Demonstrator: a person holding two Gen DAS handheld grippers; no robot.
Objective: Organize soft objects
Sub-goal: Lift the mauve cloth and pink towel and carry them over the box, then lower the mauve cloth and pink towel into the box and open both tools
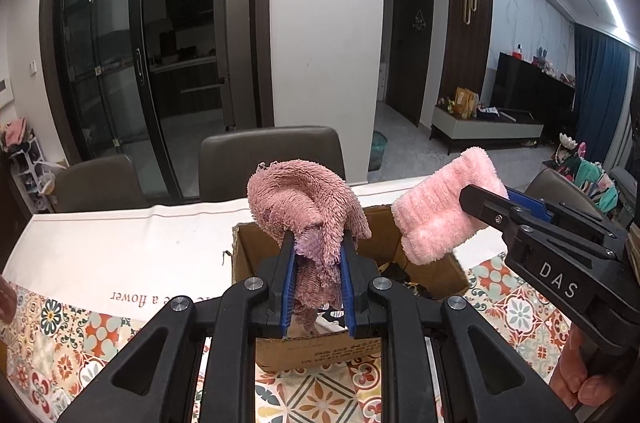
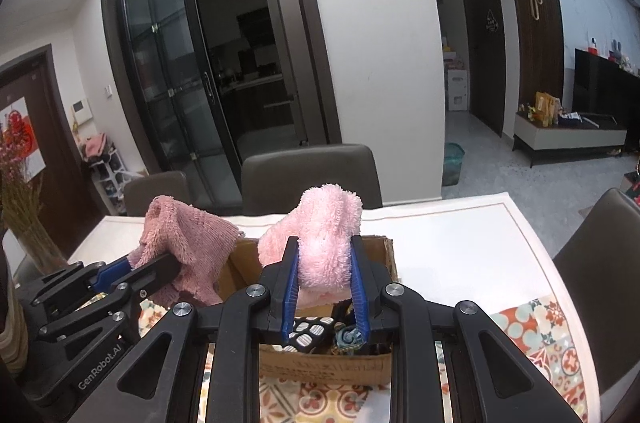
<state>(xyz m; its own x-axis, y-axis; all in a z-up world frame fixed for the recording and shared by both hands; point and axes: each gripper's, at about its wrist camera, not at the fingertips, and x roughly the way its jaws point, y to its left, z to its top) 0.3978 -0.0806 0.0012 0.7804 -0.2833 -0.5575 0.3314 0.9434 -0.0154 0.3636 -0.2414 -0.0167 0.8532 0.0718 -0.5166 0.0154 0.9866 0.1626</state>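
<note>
My left gripper (image 1: 316, 243) is shut on a dusty-pink fuzzy sock (image 1: 304, 207) that bunches above its blue pads and hangs down between them. My right gripper (image 2: 325, 247) is shut on a lighter pink fuzzy sock (image 2: 324, 235). Both socks hang above an open cardboard box (image 1: 248, 255) on the table. In the left wrist view the right gripper (image 1: 480, 201) comes in from the right with the light pink sock (image 1: 440, 211). In the right wrist view the left gripper (image 2: 148, 263) holds the dusty-pink sock (image 2: 184, 243) at the left. Patterned socks (image 2: 312, 333) lie inside the box (image 2: 328, 363).
The table carries a white runner (image 1: 120, 251) with printed text over a patterned tile-print cloth (image 1: 64, 335). Brown chairs (image 1: 272, 155) stand behind the table and another chair (image 2: 600, 283) at its right end. Dried flowers (image 2: 20, 207) stand at the far left.
</note>
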